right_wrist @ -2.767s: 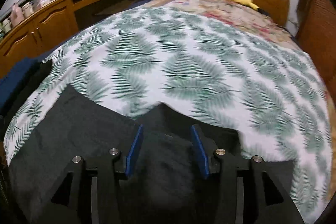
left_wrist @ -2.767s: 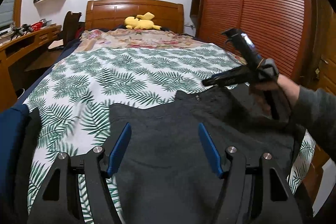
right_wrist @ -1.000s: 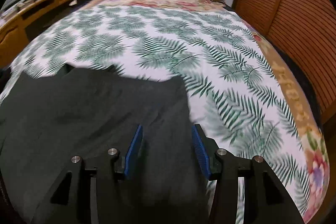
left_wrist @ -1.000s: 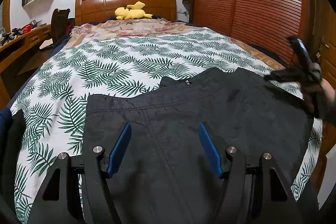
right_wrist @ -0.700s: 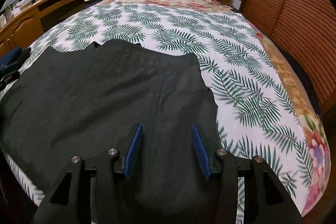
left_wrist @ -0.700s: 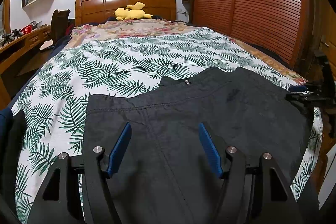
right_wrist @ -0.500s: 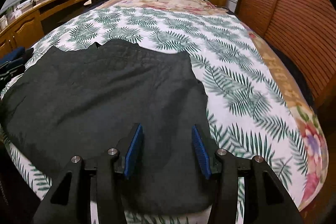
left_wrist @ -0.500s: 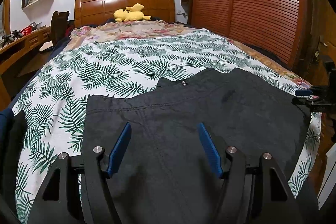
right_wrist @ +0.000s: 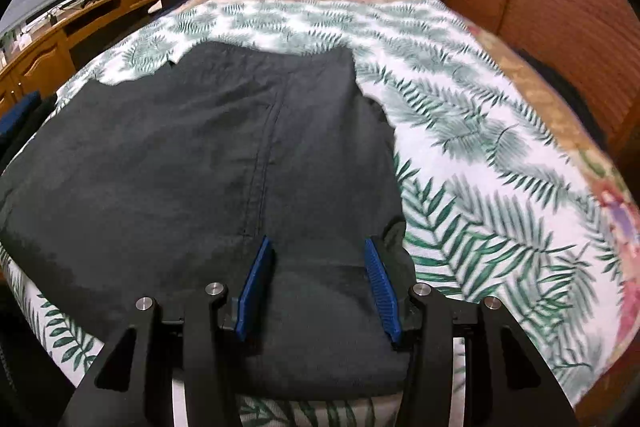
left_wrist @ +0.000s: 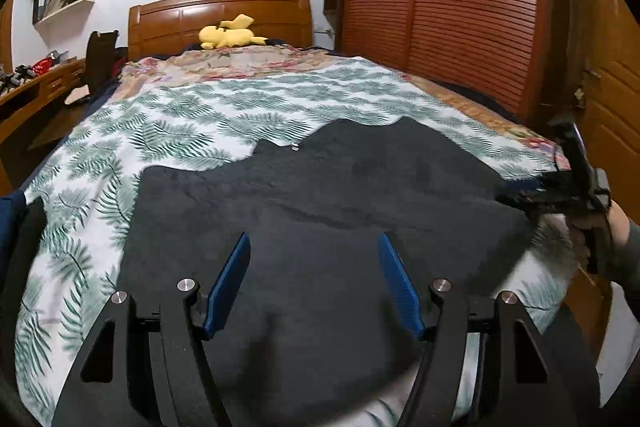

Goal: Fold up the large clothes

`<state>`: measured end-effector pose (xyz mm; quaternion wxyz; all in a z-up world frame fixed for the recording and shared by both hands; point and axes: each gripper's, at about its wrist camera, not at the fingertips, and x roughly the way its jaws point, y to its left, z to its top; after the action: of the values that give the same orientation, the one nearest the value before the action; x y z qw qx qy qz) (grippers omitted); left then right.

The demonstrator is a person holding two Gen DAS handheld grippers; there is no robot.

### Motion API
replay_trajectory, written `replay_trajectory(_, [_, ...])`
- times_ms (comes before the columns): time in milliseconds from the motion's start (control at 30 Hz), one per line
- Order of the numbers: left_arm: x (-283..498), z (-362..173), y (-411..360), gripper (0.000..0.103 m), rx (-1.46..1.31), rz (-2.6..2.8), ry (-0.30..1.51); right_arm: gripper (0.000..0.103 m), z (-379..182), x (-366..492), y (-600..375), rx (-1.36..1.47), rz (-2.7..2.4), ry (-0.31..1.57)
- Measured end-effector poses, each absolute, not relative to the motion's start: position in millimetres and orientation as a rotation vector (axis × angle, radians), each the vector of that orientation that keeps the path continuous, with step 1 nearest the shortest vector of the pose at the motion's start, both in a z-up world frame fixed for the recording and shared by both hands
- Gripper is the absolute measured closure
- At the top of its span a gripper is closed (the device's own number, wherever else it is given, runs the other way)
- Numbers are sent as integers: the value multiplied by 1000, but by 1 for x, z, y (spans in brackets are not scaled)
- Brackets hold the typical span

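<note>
Bedroom with a wooden headboard (left_wrist: 220, 15) and louvred wardrobe doors (left_wrist: 440, 7); a fern-print bedspread (left_wrist: 192, 115) covers the bed. Dark, matte woven trousers (left_wrist: 320, 195) lie spread flat across its near end, a stitched seam running lengthwise. Left gripper (left_wrist: 314, 283) and right gripper (right_wrist: 318, 287), black frames with ribbed blue pads, hover above the cloth, jaws parted and grasping nothing. Only the left view shows the right gripper from outside, at the garment's edge, with a hand (left_wrist: 618, 227); only the right view shows the desk (right_wrist: 60, 39).

Garment on bed
The garment (left_wrist: 320, 195) is spread on the bedspread (left_wrist: 192, 123); a plush toy (left_wrist: 230, 34) is set behind it, before the headboard (left_wrist: 220, 13).
</note>
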<state>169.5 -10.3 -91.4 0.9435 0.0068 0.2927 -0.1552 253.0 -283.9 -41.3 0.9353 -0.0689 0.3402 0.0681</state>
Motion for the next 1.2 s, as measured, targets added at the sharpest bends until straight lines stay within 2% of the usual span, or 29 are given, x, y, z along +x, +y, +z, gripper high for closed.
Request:
replay_trajectory(267, [151,-95,-30,36,36,-288,640,53,-12,203,-252,-184,241,583])
replay_trajectory(567, [141,-86,-29,36,31,-220,658,53,-12,197,-194,-195,487,554])
replay_trajectory(667, [138,-82,-24,36,32,-189,666,53,-19,206,-182,-210,551,580])
replay_trajectory(833, [136,-87,-9,36,22,-116,675,53,-63,215,-172,-328,583,659])
replay_trajectory(933, [137,-92,8,36,-15,-71,688,53,-60,214,-168,-362,573,695])
replay_trajectory(1067, [137,-100,35,54,-76,-18,710,53,-52,224,-163,-369,574,687])
replay_trajectory(1200, [134,-109,59,58,-120,28,738,53,-43,216,-166,-339,576,635])
